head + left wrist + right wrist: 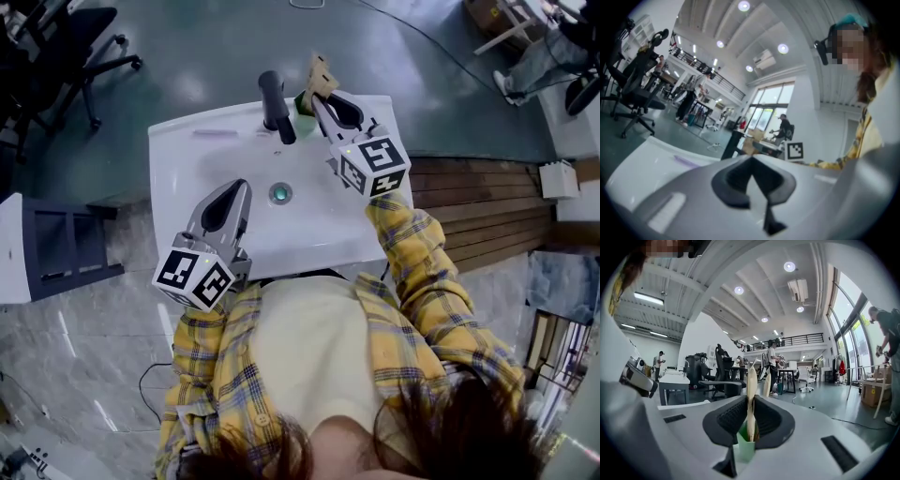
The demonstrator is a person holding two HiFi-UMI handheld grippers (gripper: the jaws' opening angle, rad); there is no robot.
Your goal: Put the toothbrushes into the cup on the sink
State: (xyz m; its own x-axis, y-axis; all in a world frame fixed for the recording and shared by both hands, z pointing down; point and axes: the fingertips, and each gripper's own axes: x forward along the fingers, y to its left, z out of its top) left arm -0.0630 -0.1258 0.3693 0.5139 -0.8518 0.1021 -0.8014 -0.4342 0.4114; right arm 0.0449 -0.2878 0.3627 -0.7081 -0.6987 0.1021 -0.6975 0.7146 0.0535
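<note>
The right hand-held gripper [751, 413] is clamped on a pale wooden toothbrush [751, 380], held upright with its lower end dipping into the green cup [745, 451] just below the jaws. A second pale stick stands at the first one's 1 o'clock. It may be another toothbrush already in the cup, but I cannot tell for sure.

In the head view this right hand-held gripper [323, 105] reaches to the back of the white sink [187, 169]. Taking the drain [280, 193] as centre, the cup [304, 103] stands at about 1 o'clock, just beside the black faucet [275, 103] at 12 o'clock.

The left hand-held gripper [236, 192] hovers over the basin at about 8 o'clock of the drain. Its own view shows the jaws of this left hand-held gripper [751, 164] pressed together with nothing between them.

A lilac toothbrush [216, 133] lies flat on the back ledge of the sink at about 10 o'clock, well apart from the cup.

By my judgement the task is well along but not finished: the wooden toothbrush is at the cup and only needs letting go, and the lilac one has yet to be picked up and carried over.
</note>
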